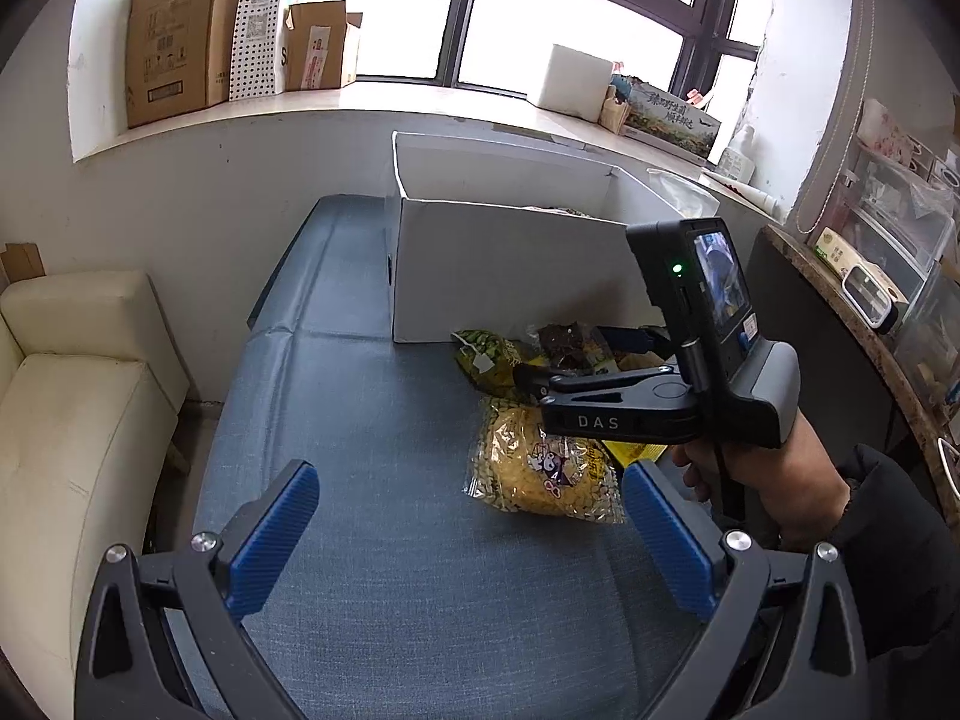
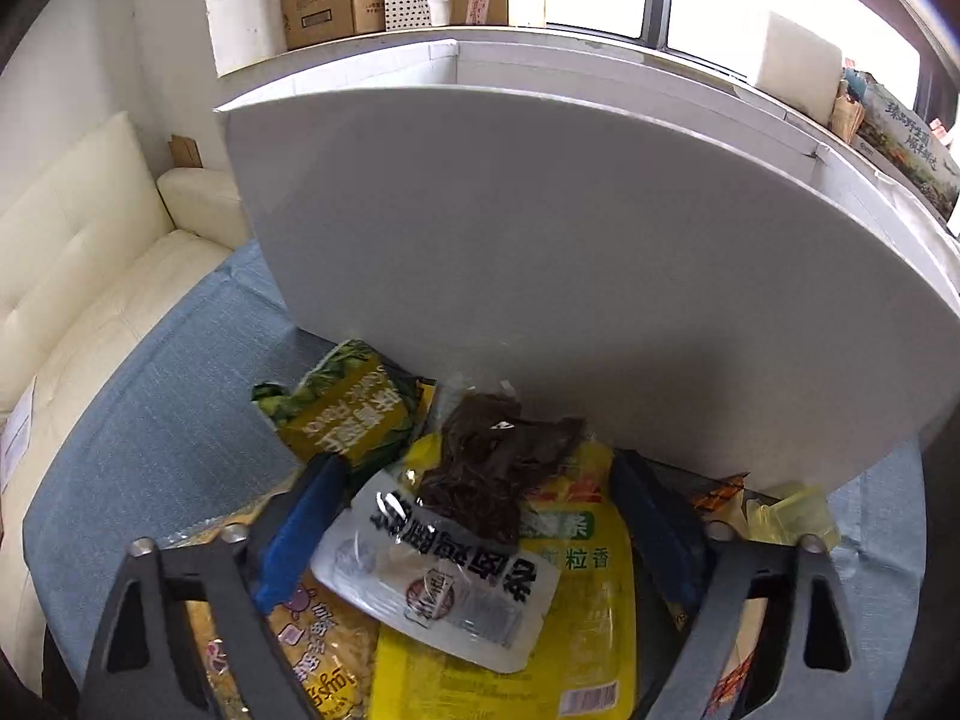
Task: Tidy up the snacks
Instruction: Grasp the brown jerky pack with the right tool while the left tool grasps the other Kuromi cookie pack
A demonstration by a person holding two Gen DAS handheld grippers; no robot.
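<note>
A pile of snack bags lies on the blue-grey table in front of a white box [image 1: 510, 270]. In the right wrist view my right gripper [image 2: 480, 516] is open, its jaws either side of a white pouch [image 2: 438, 588] lying on a yellow bag [image 2: 588, 612]. A dark brown packet [image 2: 498, 468] and a green bag [image 2: 342, 408] lie beyond, against the white box [image 2: 570, 276]. In the left wrist view my left gripper [image 1: 471, 501] is open and empty above the table, near a clear yellow snack bag [image 1: 540, 468]. The right gripper [image 1: 576, 354] reaches over the pile there.
A cream sofa [image 1: 72, 408] stands left of the table [image 1: 372, 420]. Cardboard boxes [image 1: 180, 42] and a white foam box [image 1: 573, 84] sit on the windowsill. A shelf with containers [image 1: 888, 240] stands on the right.
</note>
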